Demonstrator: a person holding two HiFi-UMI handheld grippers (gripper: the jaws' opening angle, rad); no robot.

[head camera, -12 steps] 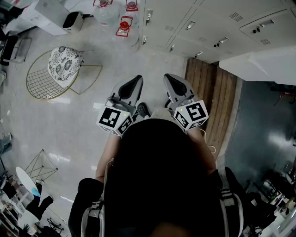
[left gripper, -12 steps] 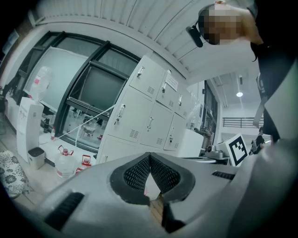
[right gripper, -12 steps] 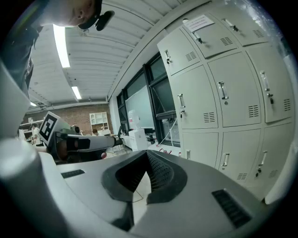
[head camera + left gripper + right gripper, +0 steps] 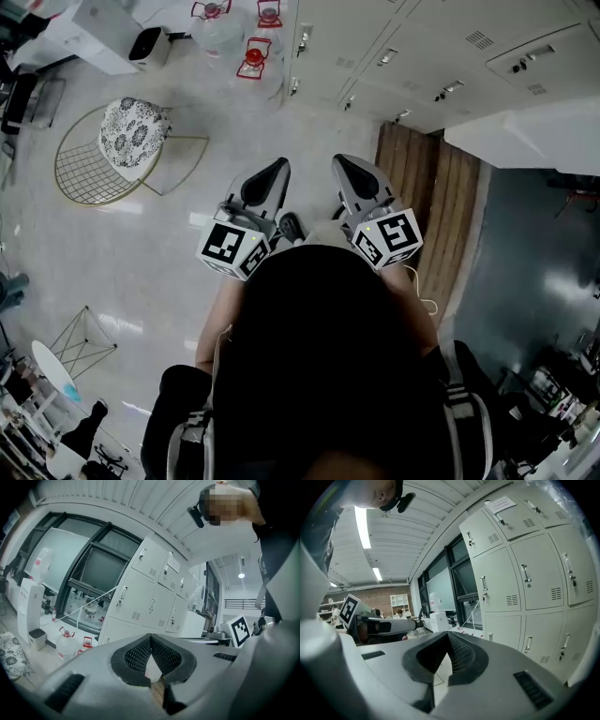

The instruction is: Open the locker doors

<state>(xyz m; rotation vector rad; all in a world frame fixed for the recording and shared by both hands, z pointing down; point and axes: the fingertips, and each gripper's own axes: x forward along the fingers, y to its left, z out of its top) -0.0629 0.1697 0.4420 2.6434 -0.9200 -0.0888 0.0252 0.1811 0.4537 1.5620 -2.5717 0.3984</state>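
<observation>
Wire chair (image 4: 122, 141) with a patterned cushion stands well left of the lockers (image 4: 412, 47). Water jugs (image 4: 251, 56) sit at the lockers' left end. Left gripper (image 4: 277, 169) is held out in front of the lockers, apart from them. Its jaws meet tip to tip with nothing between them (only floor shows through the gap behind the tips). Right gripper (image 4: 343, 165) is just beside it, nearer the lockers, likewise fully closed and empty. Locker doors (image 4: 534, 578) are all closed, with no gripper on a handle. Wooden boards (image 4: 427, 187) lie at the lockers' foot.
</observation>
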